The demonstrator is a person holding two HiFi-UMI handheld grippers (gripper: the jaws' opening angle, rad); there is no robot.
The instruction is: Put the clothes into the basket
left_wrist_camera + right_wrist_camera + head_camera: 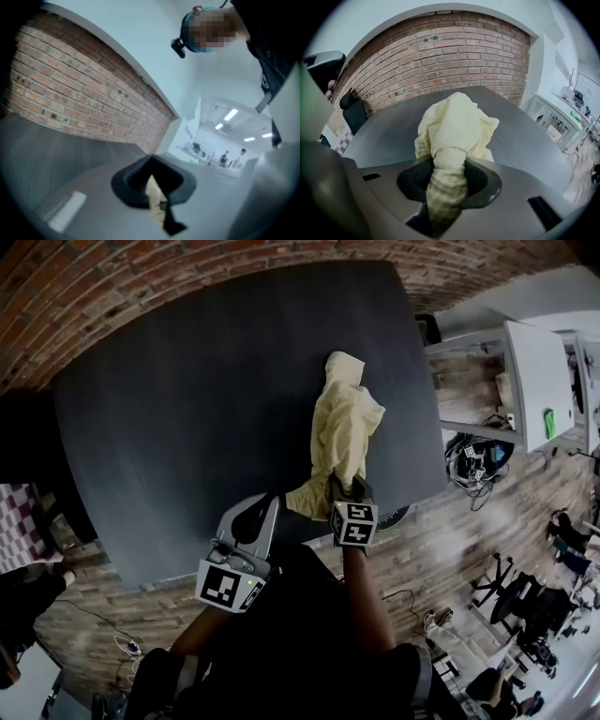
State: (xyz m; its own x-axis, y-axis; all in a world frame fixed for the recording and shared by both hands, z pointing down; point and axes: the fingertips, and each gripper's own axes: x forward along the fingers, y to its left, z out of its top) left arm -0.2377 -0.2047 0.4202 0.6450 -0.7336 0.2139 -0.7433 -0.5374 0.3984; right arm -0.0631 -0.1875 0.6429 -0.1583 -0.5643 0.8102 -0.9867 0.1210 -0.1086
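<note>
A pale yellow garment (343,423) lies bunched on the dark table (187,409), stretching from mid-table to the near edge. At that near end my right gripper (345,489) is shut on a thick twist of the fabric. In the right gripper view the garment (457,126) runs from the jaws of the right gripper (447,183) up into a heap on the table. Just to the left, my left gripper (274,508) pinches a thin corner of the same cloth. The left gripper view shows that corner of the garment (154,197) caught in the left gripper (152,187). No basket is in view.
A brick wall (141,287) runs behind the table. White shelving (525,371) and a tangle of cables (473,460) are on the right, with office chairs (511,592) further out. A black chair (354,112) stands at the table's left end.
</note>
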